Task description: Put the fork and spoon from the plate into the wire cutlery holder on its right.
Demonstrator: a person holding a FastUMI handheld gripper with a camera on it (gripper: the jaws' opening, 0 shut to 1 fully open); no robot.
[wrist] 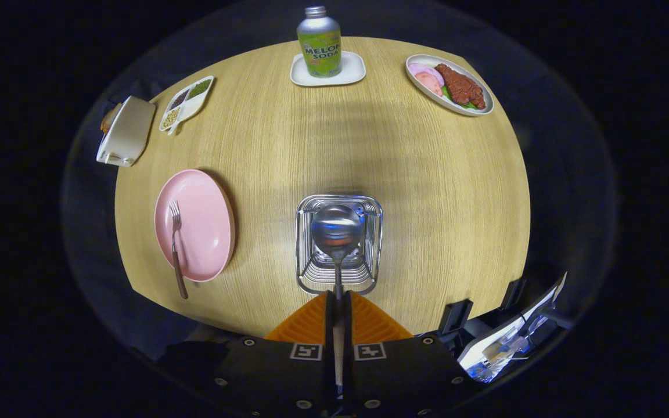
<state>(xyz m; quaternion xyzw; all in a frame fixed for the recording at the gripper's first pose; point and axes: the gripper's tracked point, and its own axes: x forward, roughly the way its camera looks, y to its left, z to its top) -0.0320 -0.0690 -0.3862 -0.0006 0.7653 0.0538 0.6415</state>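
The spoon [337,232] is being gripped by its handle in closed jaws [338,307], its long axis pointing straight ahead, bowl poised over the wire cutlery holder [305,244].

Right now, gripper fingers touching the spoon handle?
Touching. Gripper view: the gripper has both fingers closed on the spoon handle, its bowl above the wire cutlery holder.

Gripper [338,302] jaws closed on the spoon [337,232] handle, both fingers pressing it; the bowl stands out ahead over the wire cutlery holder [305,244] on the desk [445,191], apparently not yet inside. The fork [176,244] lies on the pink plate [204,226], left of the holder, its handle overhanging the rim.
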